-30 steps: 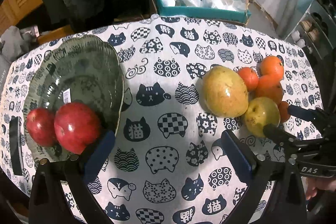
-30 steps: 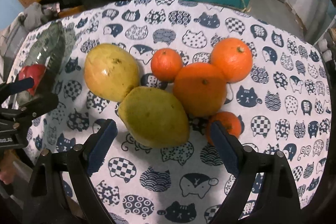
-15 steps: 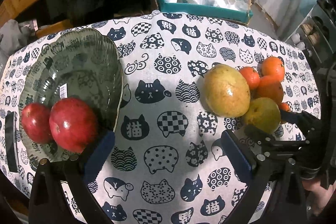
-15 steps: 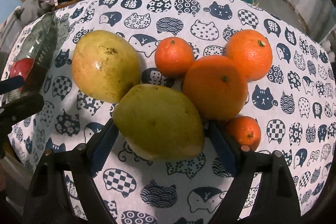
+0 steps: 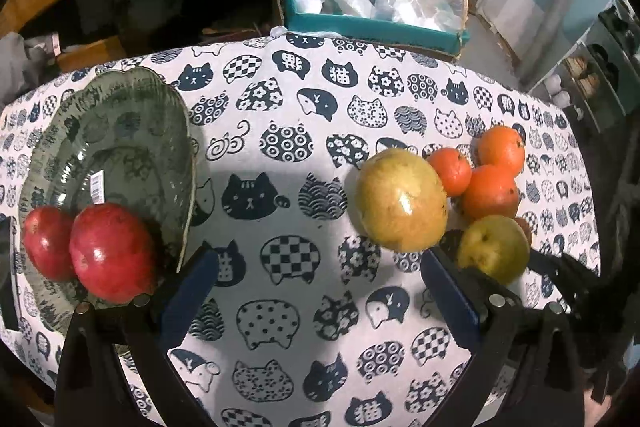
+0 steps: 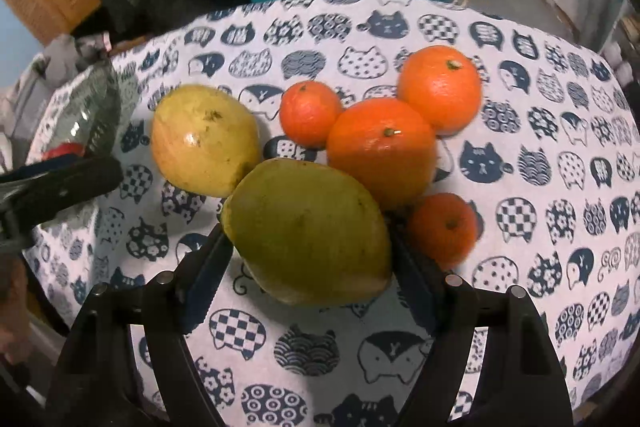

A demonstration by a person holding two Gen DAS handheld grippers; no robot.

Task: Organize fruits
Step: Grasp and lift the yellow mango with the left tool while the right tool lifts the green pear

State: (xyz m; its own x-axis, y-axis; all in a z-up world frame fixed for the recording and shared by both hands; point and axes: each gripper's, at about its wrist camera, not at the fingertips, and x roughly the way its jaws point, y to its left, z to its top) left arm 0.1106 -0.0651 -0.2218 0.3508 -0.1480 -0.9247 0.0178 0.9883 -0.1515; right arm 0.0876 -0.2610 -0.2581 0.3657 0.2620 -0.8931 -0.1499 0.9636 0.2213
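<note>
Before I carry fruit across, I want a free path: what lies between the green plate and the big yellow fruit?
Nothing: in the left wrist view only bare cat-print cloth lies between the green plate and big yellow fruit.

I see a table covered by a white tablecloth printed with dark blue cat faces. On its left side sits a green glass dish. On the right side, directly on the cloth, lies a tight cluster of fruit. A large yellow pear-shaped fruit is on the cluster's left. A greener one lies nearest me, touching it. Two big oranges sit behind and to the right, touching each other. A small mandarin lies at the far side, and another small mandarin on the near right.
</note>
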